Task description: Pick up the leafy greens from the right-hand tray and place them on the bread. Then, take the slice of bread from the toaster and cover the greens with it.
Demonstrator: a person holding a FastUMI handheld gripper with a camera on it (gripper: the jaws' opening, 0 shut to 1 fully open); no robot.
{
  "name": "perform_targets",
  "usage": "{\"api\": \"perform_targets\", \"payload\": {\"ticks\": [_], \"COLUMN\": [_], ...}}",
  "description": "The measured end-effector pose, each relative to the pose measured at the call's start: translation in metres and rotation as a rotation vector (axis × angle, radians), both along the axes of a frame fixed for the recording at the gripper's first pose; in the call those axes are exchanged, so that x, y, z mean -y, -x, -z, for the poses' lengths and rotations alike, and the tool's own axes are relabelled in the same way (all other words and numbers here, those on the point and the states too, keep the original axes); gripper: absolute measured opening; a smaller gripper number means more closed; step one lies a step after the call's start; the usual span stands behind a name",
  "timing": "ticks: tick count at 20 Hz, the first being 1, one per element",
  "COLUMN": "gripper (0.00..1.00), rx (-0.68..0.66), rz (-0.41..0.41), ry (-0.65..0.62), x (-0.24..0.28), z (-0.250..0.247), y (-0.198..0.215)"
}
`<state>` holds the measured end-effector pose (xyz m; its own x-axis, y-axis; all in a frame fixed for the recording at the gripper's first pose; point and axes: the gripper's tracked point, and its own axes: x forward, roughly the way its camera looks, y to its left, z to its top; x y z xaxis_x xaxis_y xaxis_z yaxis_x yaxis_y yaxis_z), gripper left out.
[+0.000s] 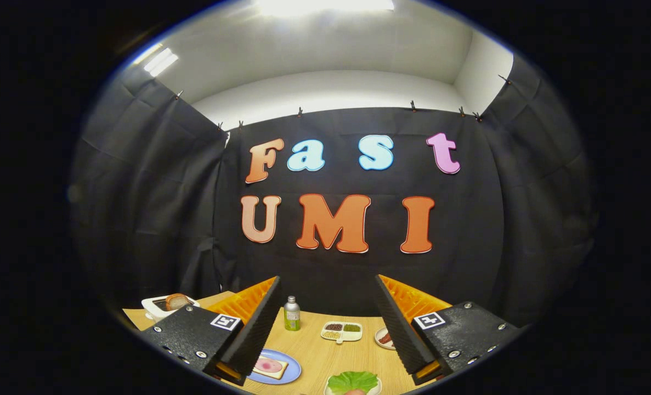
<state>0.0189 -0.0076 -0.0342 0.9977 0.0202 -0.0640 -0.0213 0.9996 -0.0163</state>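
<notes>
While the claw (325,351) hangs wide open and empty above the tabletop (320,356), the first step has not begun. The leafy greens (352,381) lie on their tray at the near edge, between the fingers; the bread (270,366) waits on the blue plate (291,374) beside them. Next, the claw should dip onto the greens.

This is a staged recording booth, not a real kitchen. Black cloth (155,219) hangs clipped on three sides as walls around a small wooden worktop (325,356), with a plain white ceiling and strip lights (160,61) above the cloth. The worktop is laid out like a breakfast set: left of the small bottle (292,314) stands a toaster (163,308) holding bread, right of the bottle a divided dish (341,331), and nearer than the bottle a blue plate (281,370) and leafy greens (352,381).
</notes>
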Motion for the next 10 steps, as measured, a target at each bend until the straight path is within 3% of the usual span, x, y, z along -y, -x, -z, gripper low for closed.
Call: {"api": "perform_targets", "payload": {"ticks": [10], "gripper": [0.99], "rx": [-0.154], "rz": [0.011], "ry": [-0.018], "x": [0.015], "z": [0.055], "y": [-0.013]}}
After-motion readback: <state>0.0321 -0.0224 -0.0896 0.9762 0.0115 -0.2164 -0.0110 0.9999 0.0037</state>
